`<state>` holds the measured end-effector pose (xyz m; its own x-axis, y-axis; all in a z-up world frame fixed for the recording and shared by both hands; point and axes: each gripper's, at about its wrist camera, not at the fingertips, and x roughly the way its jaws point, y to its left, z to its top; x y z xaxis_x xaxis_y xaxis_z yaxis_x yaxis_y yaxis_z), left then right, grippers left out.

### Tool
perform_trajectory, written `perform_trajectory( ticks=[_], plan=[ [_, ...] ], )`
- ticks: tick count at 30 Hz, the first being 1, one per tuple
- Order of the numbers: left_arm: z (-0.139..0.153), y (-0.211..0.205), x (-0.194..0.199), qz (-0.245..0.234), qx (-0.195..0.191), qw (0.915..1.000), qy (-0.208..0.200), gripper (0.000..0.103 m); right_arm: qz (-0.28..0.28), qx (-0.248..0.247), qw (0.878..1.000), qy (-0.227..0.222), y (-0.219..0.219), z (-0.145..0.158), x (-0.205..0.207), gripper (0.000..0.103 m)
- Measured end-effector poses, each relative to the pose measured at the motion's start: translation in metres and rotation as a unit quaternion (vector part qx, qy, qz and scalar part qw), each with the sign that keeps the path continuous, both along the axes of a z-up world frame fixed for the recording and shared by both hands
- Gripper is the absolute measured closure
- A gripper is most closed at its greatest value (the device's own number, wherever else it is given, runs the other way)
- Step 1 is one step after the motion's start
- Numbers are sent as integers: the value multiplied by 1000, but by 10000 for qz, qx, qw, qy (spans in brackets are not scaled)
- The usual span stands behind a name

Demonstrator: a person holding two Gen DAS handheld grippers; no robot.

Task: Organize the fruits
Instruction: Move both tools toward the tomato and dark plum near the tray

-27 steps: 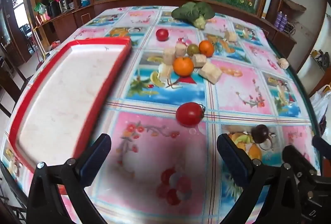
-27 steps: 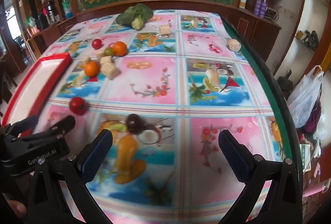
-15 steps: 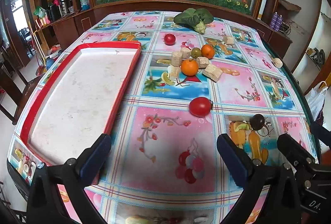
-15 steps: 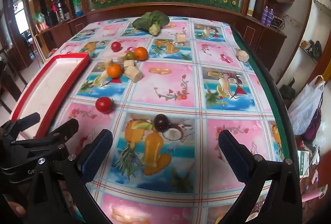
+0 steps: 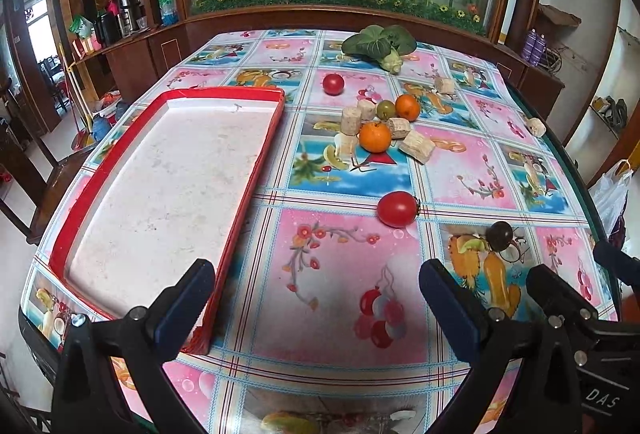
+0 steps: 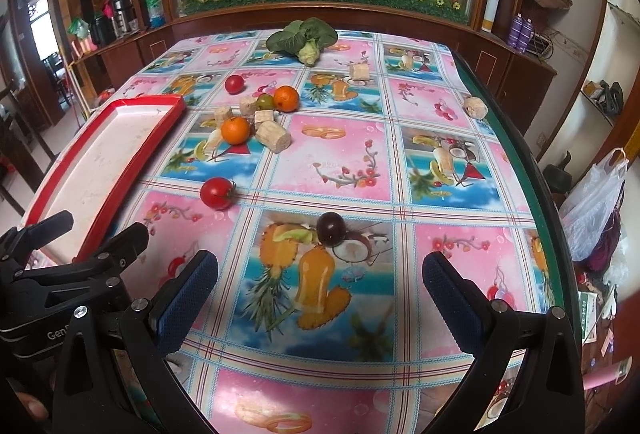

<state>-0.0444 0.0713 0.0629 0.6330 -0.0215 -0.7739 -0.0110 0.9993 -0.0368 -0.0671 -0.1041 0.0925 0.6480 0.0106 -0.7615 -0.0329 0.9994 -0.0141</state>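
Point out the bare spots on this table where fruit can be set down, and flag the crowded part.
The red tray holds nothing. The cloth between the tray's near end and the near tomato is bare, as is the right side between the dark plum and the table edge. Crowded: the oranges and corn pieces beside the tray's far corner.

Both tools, left tool (image 5: 316, 308) and right tool (image 6: 320, 308), are black plastic frames with silver screws and textured blue pads (image 6: 188, 300).
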Motion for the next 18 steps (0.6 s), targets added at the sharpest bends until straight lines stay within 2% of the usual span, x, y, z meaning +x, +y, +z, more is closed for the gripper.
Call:
perform_trajectory(
  ticks=[18],
  plan=[
    [3,0,1,-24,30,10000,-52,0,-103,51,9998,172,-2,-3,2,0]
  ],
)
